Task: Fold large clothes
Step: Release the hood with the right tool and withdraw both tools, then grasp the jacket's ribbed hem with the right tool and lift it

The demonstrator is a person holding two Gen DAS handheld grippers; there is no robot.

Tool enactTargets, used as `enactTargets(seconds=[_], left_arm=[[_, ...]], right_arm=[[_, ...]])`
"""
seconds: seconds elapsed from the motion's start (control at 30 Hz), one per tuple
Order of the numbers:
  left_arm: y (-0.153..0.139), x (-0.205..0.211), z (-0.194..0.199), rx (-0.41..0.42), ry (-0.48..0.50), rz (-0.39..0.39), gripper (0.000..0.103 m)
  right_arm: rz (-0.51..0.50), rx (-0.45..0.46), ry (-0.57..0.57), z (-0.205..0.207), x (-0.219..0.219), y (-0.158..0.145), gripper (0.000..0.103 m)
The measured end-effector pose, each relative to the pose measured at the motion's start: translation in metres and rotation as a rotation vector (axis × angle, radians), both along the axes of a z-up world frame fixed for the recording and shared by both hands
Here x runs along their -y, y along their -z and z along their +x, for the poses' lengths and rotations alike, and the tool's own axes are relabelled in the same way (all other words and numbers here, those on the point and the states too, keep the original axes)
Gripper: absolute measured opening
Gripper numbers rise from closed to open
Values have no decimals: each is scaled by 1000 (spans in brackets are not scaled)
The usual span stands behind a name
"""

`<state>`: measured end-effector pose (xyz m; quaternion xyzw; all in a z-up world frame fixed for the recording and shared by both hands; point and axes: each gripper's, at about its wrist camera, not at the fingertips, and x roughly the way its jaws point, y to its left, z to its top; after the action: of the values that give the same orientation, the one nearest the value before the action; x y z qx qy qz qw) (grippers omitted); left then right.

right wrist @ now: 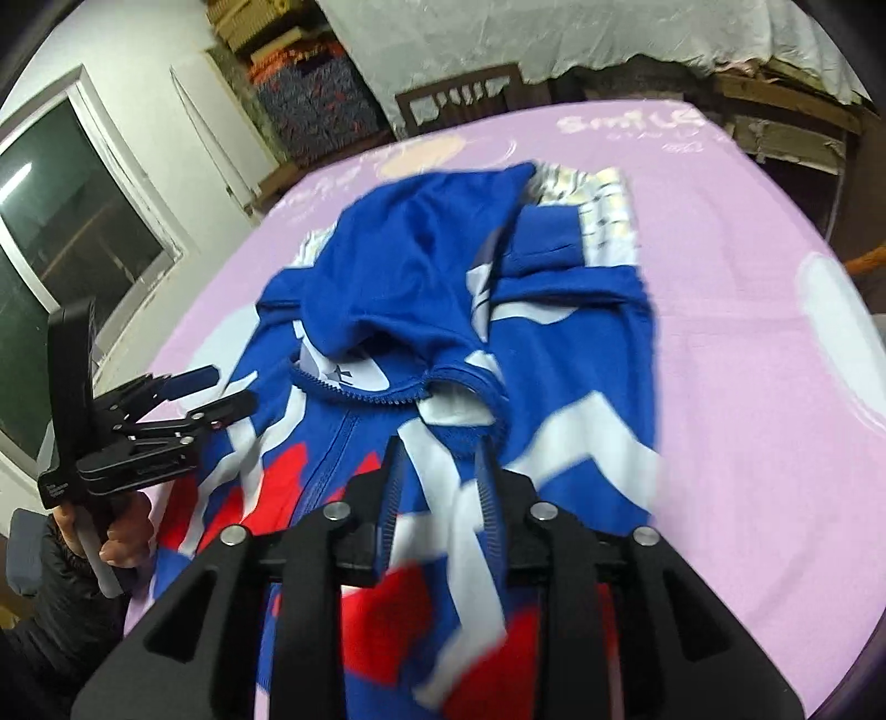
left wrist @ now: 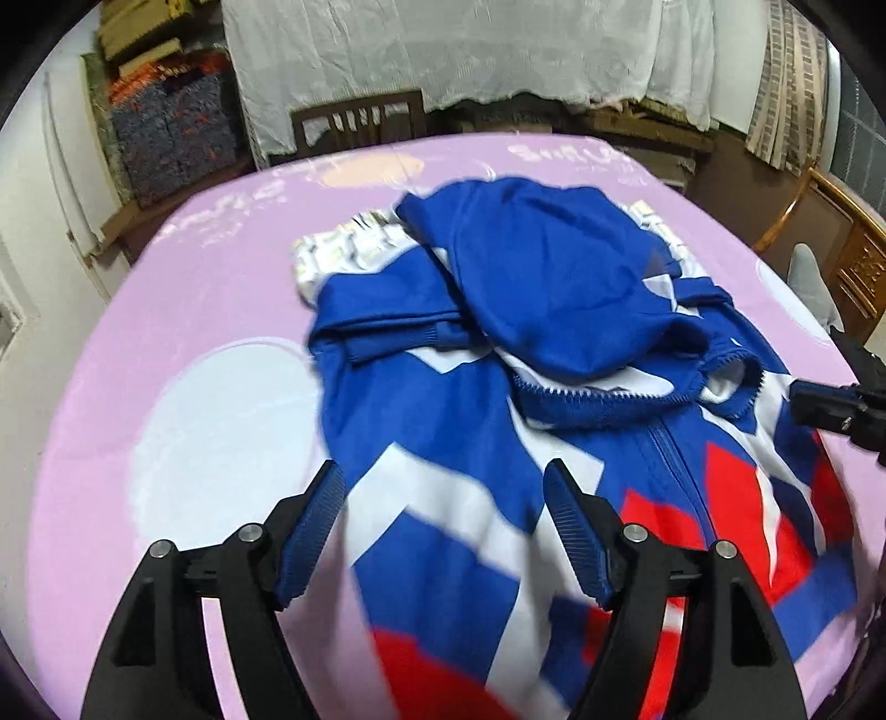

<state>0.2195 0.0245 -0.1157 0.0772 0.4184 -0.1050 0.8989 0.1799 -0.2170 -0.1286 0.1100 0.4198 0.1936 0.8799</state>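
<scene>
Jacket (left wrist: pixel 498 421), window (right wrist: pixel 66 221) in right view only

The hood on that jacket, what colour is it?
The hood is plain blue; the jacket below has white and red patches. Left wrist view shows it best.

1 jacket (left wrist: pixel 470 443), 1 patterned cloth (left wrist: pixel 343 249), 2 grippers (left wrist: pixel 446 487) (right wrist: pixel 440 476), 1 pink table cover (left wrist: pixel 166 332), 2 chairs (left wrist: pixel 360 122).

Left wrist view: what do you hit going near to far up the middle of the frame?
Left hand-held gripper, open → jacket body with red and white blocks → zippered collar → blue hood → bare pink table cover → wooden chair → white curtain.
</scene>
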Motion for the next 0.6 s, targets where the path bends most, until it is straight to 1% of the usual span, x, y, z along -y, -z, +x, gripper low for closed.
enactTargets(seconds=[0.07, 0.23, 0.4, 0.47, 0.6], left_arm=[[-5, -5, -12, 15, -1, -4, 75], [-9, -7, -39, 53, -10, 25, 75], [-8, -7, -57, 62, 0, 31, 75], [-5, -8, -61, 49, 5, 26, 75], [5, -14, -63, -9, 12, -12, 75]], right_arm=[[8, 21, 19, -14, 12, -5, 37], [36, 28, 65, -37, 33, -6, 40], [44, 21, 86, -49, 39, -3, 48], [39, 19, 89, -52, 39, -2, 52], [42, 0, 103, -56, 44, 4, 53]])
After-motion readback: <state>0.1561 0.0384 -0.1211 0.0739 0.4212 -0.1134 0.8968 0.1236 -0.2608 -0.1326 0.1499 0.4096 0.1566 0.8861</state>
